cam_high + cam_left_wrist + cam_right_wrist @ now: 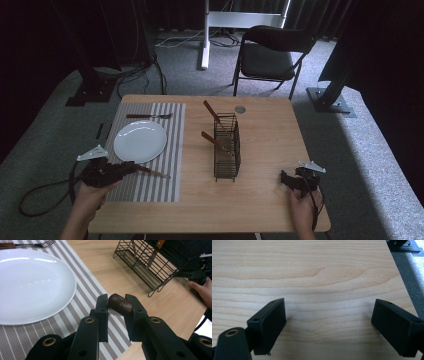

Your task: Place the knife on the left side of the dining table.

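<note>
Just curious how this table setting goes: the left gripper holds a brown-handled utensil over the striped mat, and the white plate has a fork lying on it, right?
Not quite. The fork lies on the striped mat beside the white plate, not on it, as the high view shows. The left gripper does hold the brown-handled utensil.

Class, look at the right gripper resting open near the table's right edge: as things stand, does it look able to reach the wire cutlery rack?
Probably yes. The right gripper has open, empty jaws, and bare table lies between it and the wire rack. The left gripper, shut on a brown-handled utensil, sits away over the striped placemat.
</note>
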`<state>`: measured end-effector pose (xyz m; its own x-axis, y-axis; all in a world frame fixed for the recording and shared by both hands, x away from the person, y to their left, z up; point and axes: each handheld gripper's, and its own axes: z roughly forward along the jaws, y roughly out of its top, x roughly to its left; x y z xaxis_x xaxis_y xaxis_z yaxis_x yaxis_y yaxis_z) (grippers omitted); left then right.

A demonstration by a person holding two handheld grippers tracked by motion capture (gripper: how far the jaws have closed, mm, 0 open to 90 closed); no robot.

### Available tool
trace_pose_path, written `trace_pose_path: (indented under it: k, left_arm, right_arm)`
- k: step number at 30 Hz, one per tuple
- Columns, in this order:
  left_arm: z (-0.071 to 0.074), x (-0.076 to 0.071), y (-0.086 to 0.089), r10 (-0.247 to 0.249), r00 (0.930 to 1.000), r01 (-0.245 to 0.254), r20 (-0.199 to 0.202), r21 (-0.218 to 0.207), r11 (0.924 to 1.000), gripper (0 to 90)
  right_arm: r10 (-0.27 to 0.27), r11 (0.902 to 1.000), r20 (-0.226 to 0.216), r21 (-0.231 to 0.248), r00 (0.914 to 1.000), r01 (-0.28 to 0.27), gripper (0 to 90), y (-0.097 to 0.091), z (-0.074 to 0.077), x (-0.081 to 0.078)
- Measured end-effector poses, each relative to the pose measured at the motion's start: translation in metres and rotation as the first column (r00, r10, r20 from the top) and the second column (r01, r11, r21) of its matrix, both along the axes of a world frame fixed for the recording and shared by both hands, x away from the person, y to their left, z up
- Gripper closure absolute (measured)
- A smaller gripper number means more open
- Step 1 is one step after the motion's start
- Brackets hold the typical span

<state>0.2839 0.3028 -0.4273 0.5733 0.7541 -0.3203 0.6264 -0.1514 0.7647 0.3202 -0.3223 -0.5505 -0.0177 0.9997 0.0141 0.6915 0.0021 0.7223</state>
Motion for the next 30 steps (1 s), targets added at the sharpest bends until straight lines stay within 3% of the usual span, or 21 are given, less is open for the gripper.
trace_pose_path:
  k: [7,10,14,20,25,30]
  left_arm:
    - [-0.014,-0.003,0.017,0.026,0.9984,-0.030,-0.049,-0.074,0.9968,74.3]
    - [-0.020,-0.005,0.023,0.041,0.9970,-0.046,-0.066,-0.075,0.9961,78.1]
    - [-0.029,-0.006,0.031,0.061,0.9934,-0.072,-0.097,-0.109,0.9914,77.7]
    - [-0.044,-0.001,0.040,0.136,0.9838,-0.143,-0.117,-0.059,0.9879,68.5]
    - [-0.058,0.006,0.043,0.206,0.9683,-0.211,-0.142,-0.021,0.9773,59.5]
    - [-0.069,0.014,0.044,0.243,0.9552,-0.246,-0.169,0.005,0.9692,52.0]
  right_arm:
    - [0.000,1.0000,-0.001,0.000,1.0000,0.000,11.7,0.000,0.000,0.000]
    - [0.000,1.0000,-0.001,0.000,1.0000,0.000,11.7,0.000,0.000,0.000]
    - [0.000,1.0000,-0.001,0.000,1.0000,0.000,11.7,0.000,0.000,0.000]
    - [0.000,1.0000,-0.001,0.000,1.0000,0.000,11.7,0.000,0.000,0.000]
    - [0.000,1.0000,-0.001,0.000,1.0000,0.000,11.7,0.000,0.000,0.000]
    - [0.000,1.0000,-0.001,0.000,1.0000,0.000,11.7,0.000,0.000,0.000]
